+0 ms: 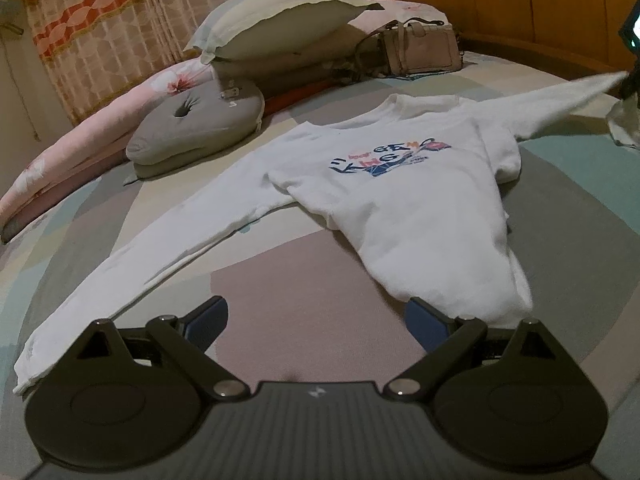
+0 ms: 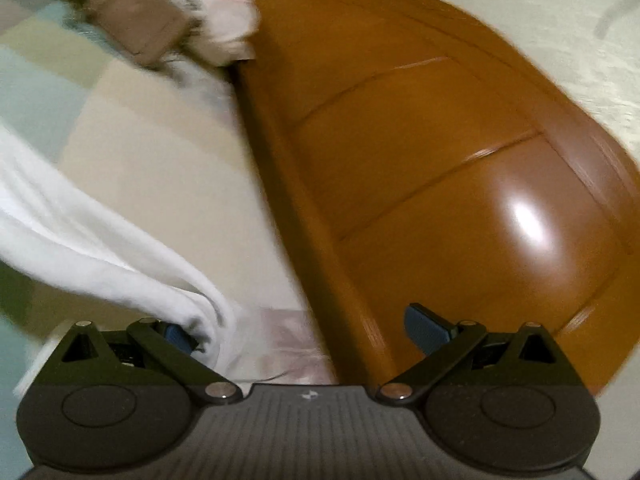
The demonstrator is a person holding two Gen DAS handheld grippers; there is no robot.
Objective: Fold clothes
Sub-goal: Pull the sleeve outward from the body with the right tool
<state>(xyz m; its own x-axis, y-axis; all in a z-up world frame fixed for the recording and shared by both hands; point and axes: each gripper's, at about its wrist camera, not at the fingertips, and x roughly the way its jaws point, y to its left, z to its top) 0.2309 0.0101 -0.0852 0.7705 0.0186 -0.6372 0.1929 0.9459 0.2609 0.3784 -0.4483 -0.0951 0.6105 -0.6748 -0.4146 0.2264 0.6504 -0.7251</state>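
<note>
A white long-sleeved sweatshirt (image 1: 400, 184) with a blue and red print lies face up on the bed, sleeves spread. My left gripper (image 1: 316, 320) is open just above the bedspread, near the hem; its right finger (image 1: 428, 326) is at the hem's edge. The far sleeve (image 1: 560, 100) stretches up to the right, toward my right gripper at the frame edge (image 1: 632, 40). In the right wrist view the right gripper (image 2: 300, 330) is open; the white sleeve end (image 2: 120, 240) drapes against its left finger (image 2: 178, 334), not pinched.
A patchwork bedspread (image 1: 304, 280) covers the bed. A grey cushion (image 1: 200, 128), pillows (image 1: 280, 24), a pink floral bolster (image 1: 80, 148) and a brown handbag (image 1: 416, 48) lie at the far side. The orange wooden headboard (image 2: 440, 160) stands close ahead of the right gripper.
</note>
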